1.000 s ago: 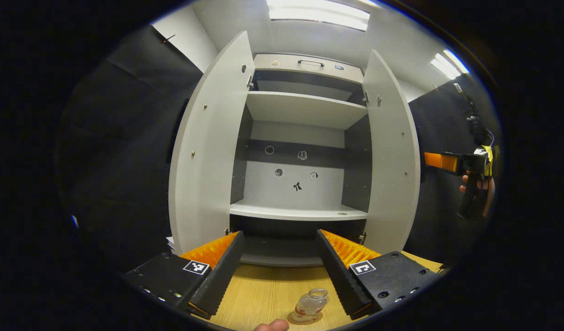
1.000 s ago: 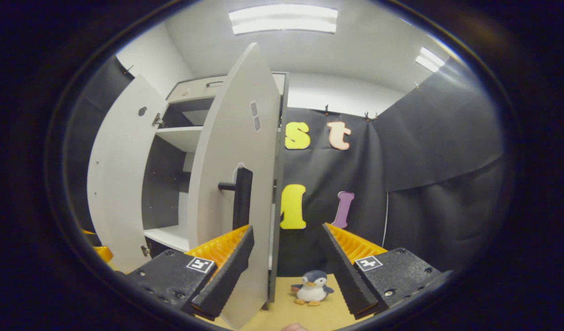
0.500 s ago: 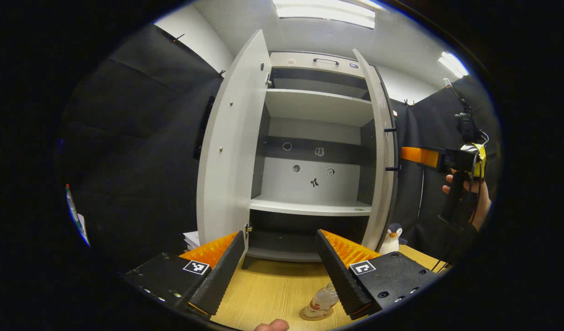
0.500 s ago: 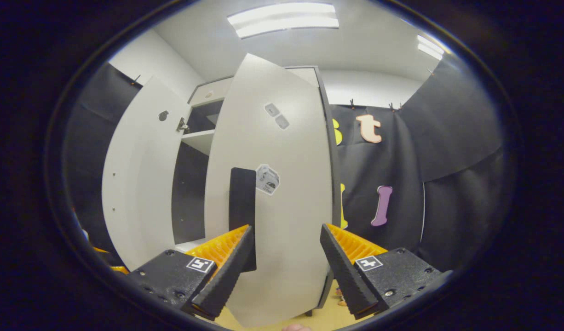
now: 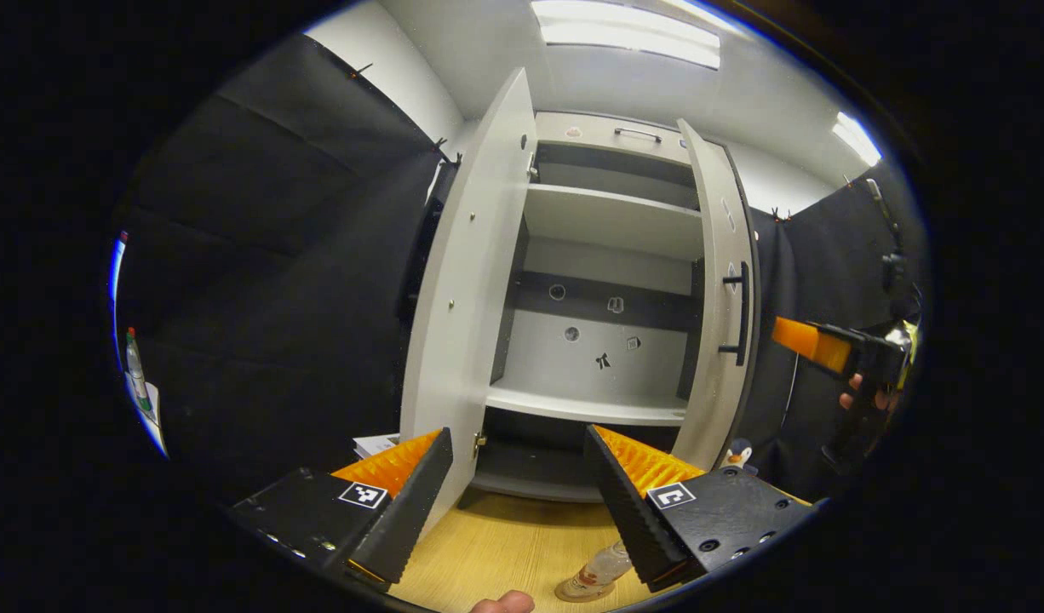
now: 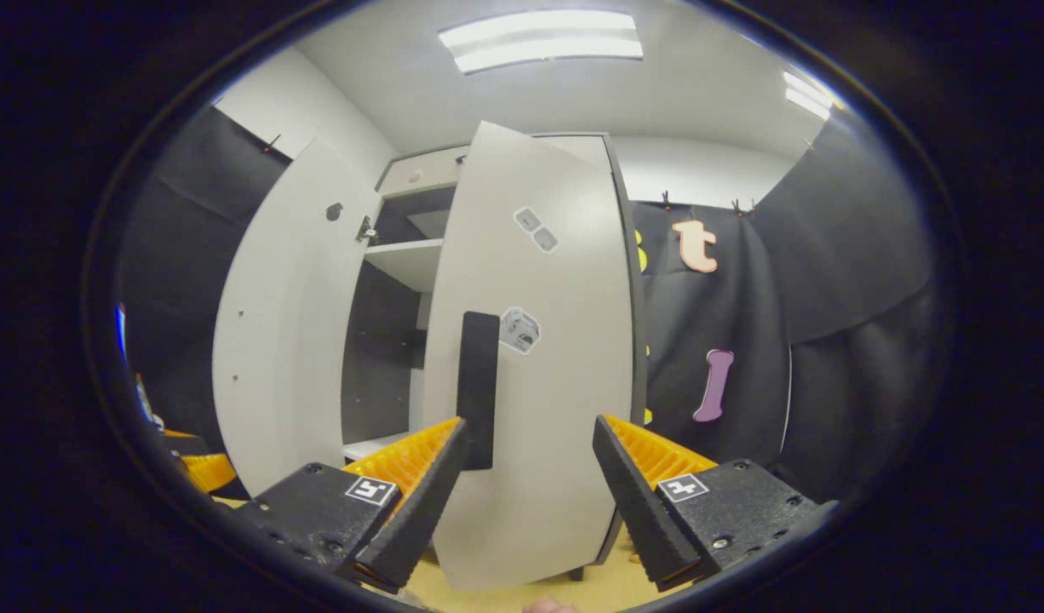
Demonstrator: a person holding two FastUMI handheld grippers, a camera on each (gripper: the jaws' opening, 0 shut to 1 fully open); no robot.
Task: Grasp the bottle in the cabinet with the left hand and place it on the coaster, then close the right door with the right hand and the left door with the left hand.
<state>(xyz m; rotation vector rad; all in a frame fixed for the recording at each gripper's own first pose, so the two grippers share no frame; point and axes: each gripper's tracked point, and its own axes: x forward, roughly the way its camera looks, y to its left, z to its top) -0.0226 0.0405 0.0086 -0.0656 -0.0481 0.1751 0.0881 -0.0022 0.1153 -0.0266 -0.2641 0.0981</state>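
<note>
Left gripper view shows the bottle [image 5: 603,566] standing on the coaster [image 5: 573,592] on the wooden bench [image 5: 505,545], near the bench's front edge and partly hidden behind the right finger of the left claw [image 5: 518,485]. That claw's fingers are spread apart with nothing between them, above the bench in front of the cabinet [image 5: 607,340]. The left door [image 5: 467,298] stands wide open, its inner face turned toward the shelves. The right door [image 5: 718,306] is partly swung in, its black handle [image 5: 739,311] facing out. A toy penguin [image 5: 737,455] sits on the bench by the cabinet's right corner. Farther right, a hand [image 5: 863,396] holds the right claw [image 5: 807,342].

In the right gripper view, the right claw [image 6: 526,477] is also spread and empty, facing the outer face of the right door [image 6: 543,358] and its handle [image 6: 478,387], without touching either.
</note>
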